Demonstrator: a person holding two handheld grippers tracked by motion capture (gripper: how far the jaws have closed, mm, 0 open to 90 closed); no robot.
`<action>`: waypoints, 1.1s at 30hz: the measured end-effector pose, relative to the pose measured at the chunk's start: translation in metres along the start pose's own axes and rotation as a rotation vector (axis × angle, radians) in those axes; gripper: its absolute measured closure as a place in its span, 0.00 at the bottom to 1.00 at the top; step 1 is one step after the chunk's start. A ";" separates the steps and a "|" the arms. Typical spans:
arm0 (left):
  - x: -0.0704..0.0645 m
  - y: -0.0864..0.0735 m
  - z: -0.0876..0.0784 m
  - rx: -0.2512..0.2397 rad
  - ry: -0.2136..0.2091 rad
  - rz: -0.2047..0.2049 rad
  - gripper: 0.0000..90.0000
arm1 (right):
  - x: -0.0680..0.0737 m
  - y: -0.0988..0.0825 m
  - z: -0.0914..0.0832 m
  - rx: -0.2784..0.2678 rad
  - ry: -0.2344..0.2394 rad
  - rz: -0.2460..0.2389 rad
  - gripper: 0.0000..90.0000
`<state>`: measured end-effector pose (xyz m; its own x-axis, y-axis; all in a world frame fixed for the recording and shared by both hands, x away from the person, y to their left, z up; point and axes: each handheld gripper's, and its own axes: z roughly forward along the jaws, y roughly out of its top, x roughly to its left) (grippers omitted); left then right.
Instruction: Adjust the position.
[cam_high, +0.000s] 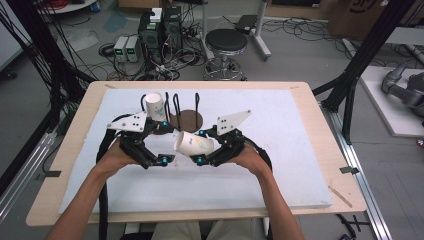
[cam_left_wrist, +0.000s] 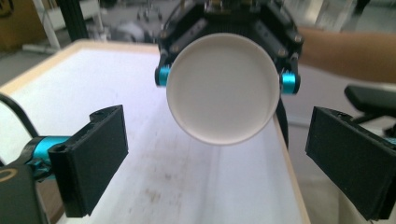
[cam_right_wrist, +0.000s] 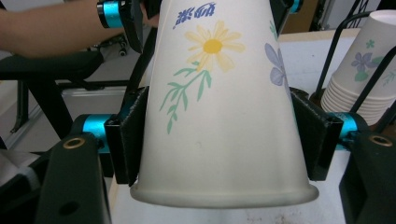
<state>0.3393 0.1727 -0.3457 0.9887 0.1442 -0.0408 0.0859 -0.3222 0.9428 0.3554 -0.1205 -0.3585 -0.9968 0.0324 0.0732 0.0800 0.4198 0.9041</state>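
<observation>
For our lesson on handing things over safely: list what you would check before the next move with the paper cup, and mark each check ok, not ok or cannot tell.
1. Right gripper clamps the paper cup on both sides: ok.
2. Left gripper jaws wide apart, nothing between them: ok.
3. Cup's base faces the left gripper: ok.
4. Cup held above the white mat, touching nothing else: ok.
5. Cup stack upright in its rack: ok.
6. Cup empty: cannot tell.
</observation>
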 end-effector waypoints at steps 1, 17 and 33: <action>0.000 0.001 0.000 0.018 0.001 0.001 0.06 | 0.000 0.000 0.000 0.010 0.004 0.000 0.34; 0.001 0.016 -0.001 0.349 -0.005 0.019 0.06 | 0.004 0.006 0.003 0.161 -0.037 -0.022 0.34; 0.005 0.019 0.005 0.592 -0.007 0.001 0.11 | 0.007 0.019 0.007 0.365 -0.077 -0.061 0.34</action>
<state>0.3465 0.1624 -0.3298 0.9894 0.1385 -0.0442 0.1373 -0.7898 0.5978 0.3500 -0.1058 -0.3443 -0.9980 0.0598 -0.0207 0.0286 0.7181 0.6954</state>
